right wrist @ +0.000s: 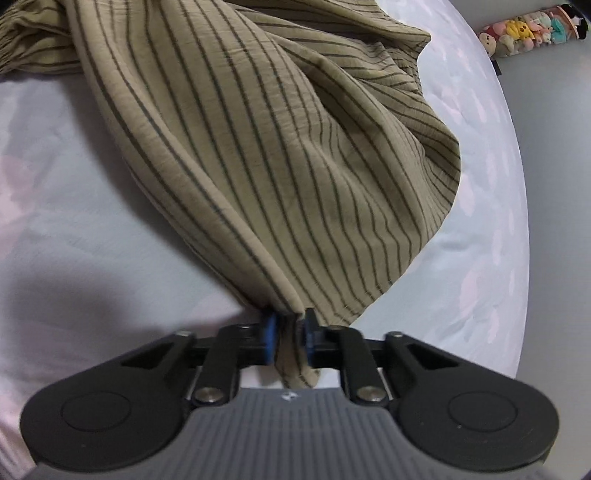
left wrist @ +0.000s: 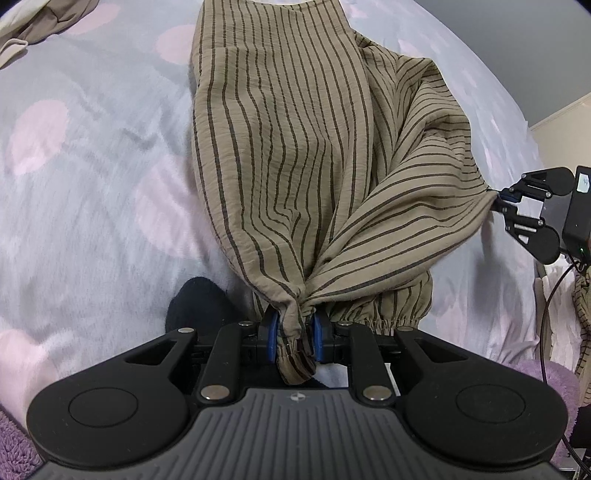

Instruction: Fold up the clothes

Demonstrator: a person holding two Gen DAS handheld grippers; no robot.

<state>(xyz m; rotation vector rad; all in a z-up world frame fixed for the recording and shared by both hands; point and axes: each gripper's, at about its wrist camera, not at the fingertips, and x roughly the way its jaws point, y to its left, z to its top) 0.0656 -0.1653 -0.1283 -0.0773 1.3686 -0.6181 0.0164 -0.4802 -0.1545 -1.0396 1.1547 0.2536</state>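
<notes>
**Bedding as Work Surface: Handling a Soft Striped Garment**

Pale grey bedspread (left wrist: 92,206) with pink dots, serving as the folding surface; purple fleece (left wrist: 546,376) at the near edge.

Nearest, left gripper (left wrist: 294,341): blue pads closed on a bunched corner of the striped garment (left wrist: 295,155) beside its elastic gathered hem (left wrist: 380,323). Right gripper (right wrist: 287,341), seen on the right in the left wrist view (left wrist: 498,201): clamped likewise on another gathered edge of the same cloth.

Between the two grips: fabric stretched in taut diagonal folds, lifted near the grippers, far end trailing onto the bedspread.

Judged handling: light, thin, crinkled weave; fully limp, no stiffness; likely to sag, twist and bunch. Best held at seams, hem or corners, where doubled cloth resists slipping from the pads. Even tension advised to flatten creases before folding.

Farther off: beige cloth (left wrist: 22,33) at far left; row of plush toys (right wrist: 532,29) at far right.
</notes>
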